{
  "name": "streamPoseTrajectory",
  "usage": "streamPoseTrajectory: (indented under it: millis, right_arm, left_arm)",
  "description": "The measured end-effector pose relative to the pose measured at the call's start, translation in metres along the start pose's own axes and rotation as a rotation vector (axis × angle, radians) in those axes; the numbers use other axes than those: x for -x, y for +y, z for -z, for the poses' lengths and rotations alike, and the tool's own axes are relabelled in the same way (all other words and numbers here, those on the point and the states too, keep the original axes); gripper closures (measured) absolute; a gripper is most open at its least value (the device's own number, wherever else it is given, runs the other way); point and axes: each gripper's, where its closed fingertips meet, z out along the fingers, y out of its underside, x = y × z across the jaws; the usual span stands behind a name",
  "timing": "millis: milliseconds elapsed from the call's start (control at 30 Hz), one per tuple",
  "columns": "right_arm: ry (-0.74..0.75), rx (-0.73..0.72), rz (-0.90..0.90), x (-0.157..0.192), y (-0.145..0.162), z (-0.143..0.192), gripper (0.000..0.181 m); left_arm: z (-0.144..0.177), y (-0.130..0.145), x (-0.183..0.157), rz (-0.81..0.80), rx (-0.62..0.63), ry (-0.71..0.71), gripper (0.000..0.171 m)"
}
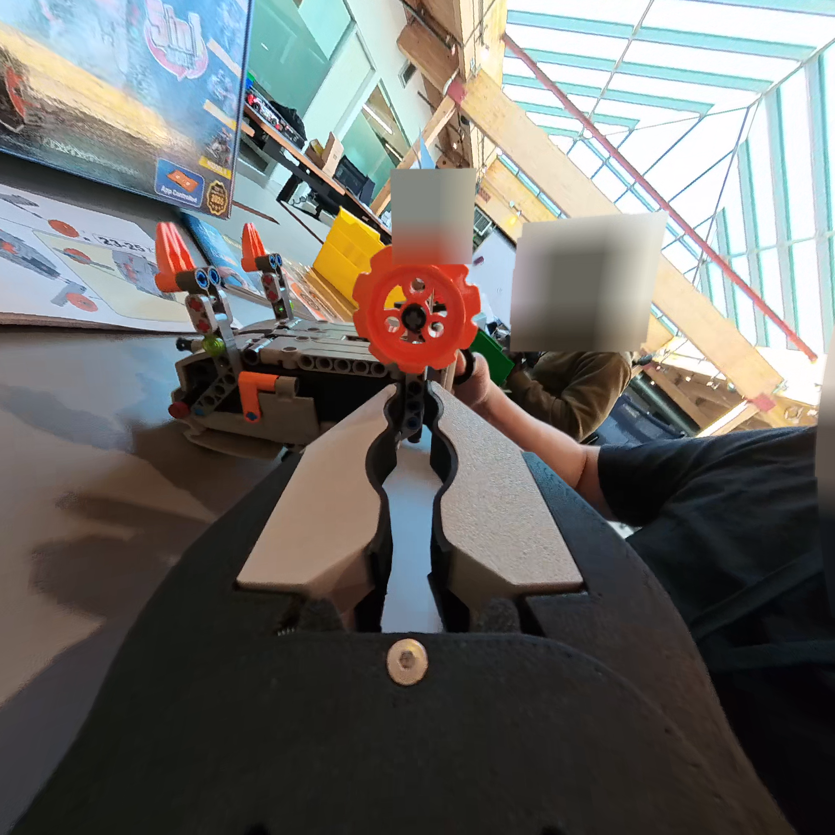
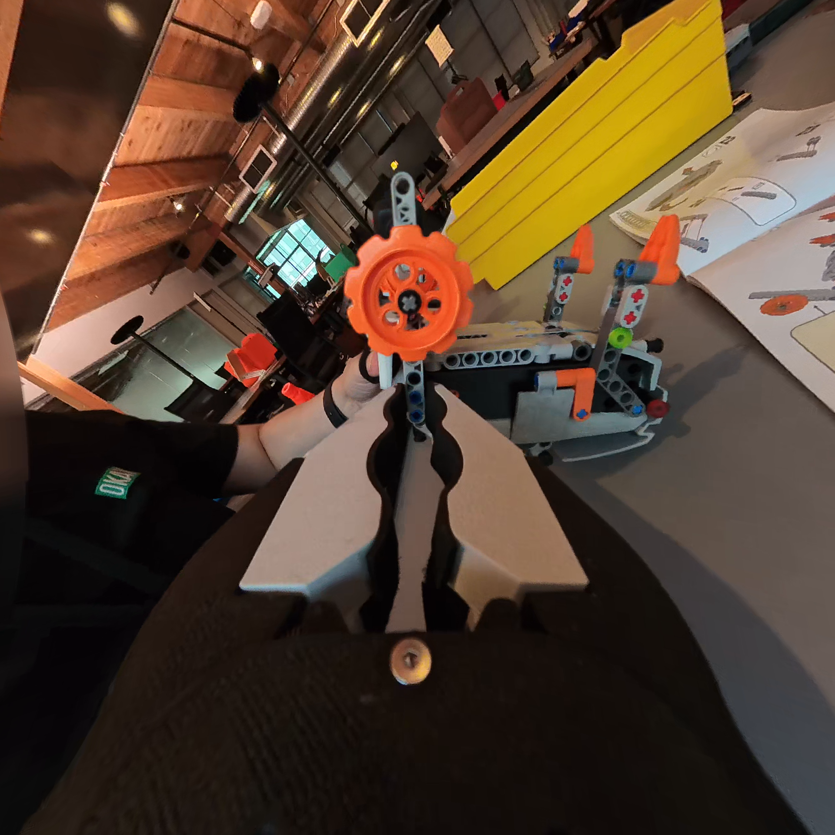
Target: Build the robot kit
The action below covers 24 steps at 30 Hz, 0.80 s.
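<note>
My left gripper (image 1: 412,397) is shut on a dark grey holed beam (image 1: 413,406) with blue pins, which carries an orange toothed wheel (image 1: 415,311) just above the fingertips. My right gripper (image 2: 415,397) is shut on a light grey holed beam (image 2: 415,388) with blue pins, which carries an orange toothed wheel (image 2: 409,296). I cannot tell whether both hold one assembly from opposite sides. A hand (image 1: 472,384) shows just behind the wheel, and also in the right wrist view (image 2: 357,384). A grey and black brick-built model (image 1: 289,361) (image 2: 542,361) with two orange-tipped arms lies on the table beyond.
A printed toy box (image 1: 117,90) stands at the back left. An open instruction booklet (image 1: 68,266) (image 2: 768,226) lies beside the model. A yellow bin (image 1: 348,253) (image 2: 587,158) stands behind it. A person in a brown top (image 1: 574,388) sits beyond the grey table (image 2: 723,497).
</note>
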Motion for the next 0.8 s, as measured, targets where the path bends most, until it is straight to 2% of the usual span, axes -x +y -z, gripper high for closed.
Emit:
streamPoseTrajectory:
  millis: [67, 133, 200, 367, 467, 633, 667, 800]
  right_arm:
    - [-0.013, -0.008, -0.021, 0.001, -0.001, -0.002, 0.175]
    - [-0.018, -0.017, -0.041, 0.001, 0.0, -0.001, 0.175]
    - [-0.013, -0.017, -0.041, 0.002, 0.001, -0.001, 0.175]
    - [-0.004, -0.041, -0.047, 0.0, -0.003, 0.002, 0.175]
    - [-0.009, -0.044, -0.05, 0.001, -0.004, 0.004, 0.175]
    - [-0.032, -0.005, -0.063, 0.002, 0.001, 0.002, 0.175]
    - [-0.028, -0.009, -0.062, 0.001, 0.001, 0.002, 0.175]
    - [-0.028, -0.035, -0.073, 0.0, -0.003, 0.002, 0.175]
  left_arm:
    - [0.002, 0.0, 0.0, 0.009, 0.004, 0.003, 0.165]
    - [0.003, 0.002, 0.002, 0.003, 0.014, -0.019, 0.155]
    - [0.003, 0.002, -0.001, -0.009, 0.015, -0.011, 0.165]
    - [-0.002, 0.01, 0.001, 0.042, 0.057, 0.007, 0.158]
    - [-0.003, 0.014, 0.0, 0.032, 0.082, 0.006, 0.166]
    - [-0.001, 0.007, -0.001, 0.068, 0.042, 0.031, 0.16]
    - [-0.001, 0.007, -0.001, 0.072, 0.04, 0.038, 0.164]
    - [-0.002, 0.009, -0.002, 0.019, 0.059, 0.011, 0.165]
